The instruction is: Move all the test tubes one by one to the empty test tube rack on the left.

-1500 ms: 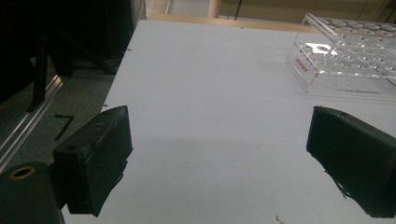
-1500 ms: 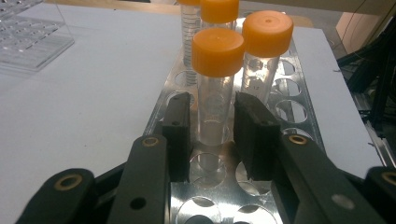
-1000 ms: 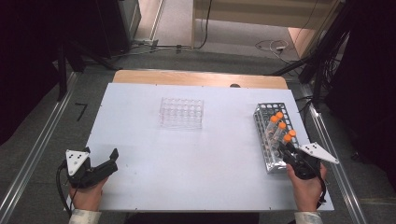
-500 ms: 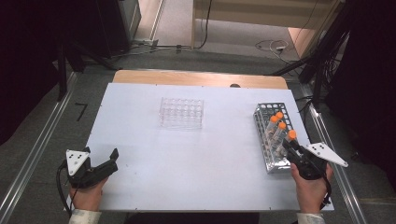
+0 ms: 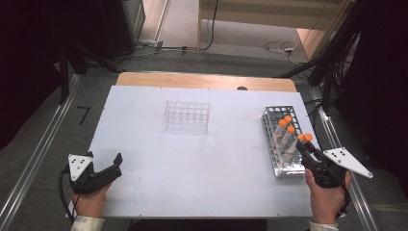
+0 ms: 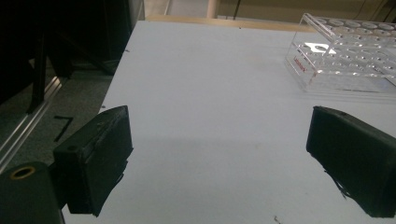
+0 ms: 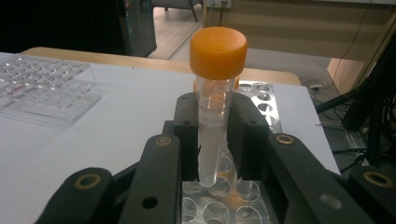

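Right gripper [image 7: 212, 140] clenched on an orange-capped tube [image 7: 215, 102] at frame centre above the metal rack [image 7: 219, 205]; left gripper [image 6: 219, 158] released; red label on clear rack [image 6: 345, 56] unreadable.

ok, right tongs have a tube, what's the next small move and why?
Probably lift it straight up a bit more: the right tongs are shut on the orange-capped tube, whose tip sits just above the metal rack, before carrying it toward the clear rack.

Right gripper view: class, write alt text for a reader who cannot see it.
The right tool grips a clear tube with an orange cap, held upright just above the metal rack. A clear plastic rack sits on the white table.
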`<state>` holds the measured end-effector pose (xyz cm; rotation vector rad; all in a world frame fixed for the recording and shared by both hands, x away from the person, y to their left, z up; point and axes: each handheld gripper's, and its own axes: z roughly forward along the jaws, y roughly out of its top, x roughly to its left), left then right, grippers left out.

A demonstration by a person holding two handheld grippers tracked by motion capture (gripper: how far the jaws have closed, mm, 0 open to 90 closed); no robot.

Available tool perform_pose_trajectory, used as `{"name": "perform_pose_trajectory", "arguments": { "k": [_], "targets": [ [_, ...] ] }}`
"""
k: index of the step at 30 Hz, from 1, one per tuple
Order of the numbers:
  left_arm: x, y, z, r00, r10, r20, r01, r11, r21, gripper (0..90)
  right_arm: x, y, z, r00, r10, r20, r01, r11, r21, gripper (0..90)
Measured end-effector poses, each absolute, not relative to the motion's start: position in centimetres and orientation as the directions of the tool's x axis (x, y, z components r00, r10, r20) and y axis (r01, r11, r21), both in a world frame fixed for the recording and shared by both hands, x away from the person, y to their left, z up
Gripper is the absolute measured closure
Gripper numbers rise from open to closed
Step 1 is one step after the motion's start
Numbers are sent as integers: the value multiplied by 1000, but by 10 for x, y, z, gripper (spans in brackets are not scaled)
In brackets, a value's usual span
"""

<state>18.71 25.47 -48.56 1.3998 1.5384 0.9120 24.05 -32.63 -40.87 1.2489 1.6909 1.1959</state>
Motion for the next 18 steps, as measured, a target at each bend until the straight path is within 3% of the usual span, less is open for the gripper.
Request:
{"name": "perform_pose_trajectory", "arguments": {
  "k": [18],
  "targets": [
    [194, 219, -475, 122, 986, -117, 392, 61, 918, 70, 241, -280, -407, -443, 896, -23, 302, 173, 937, 724]
  ]
}}
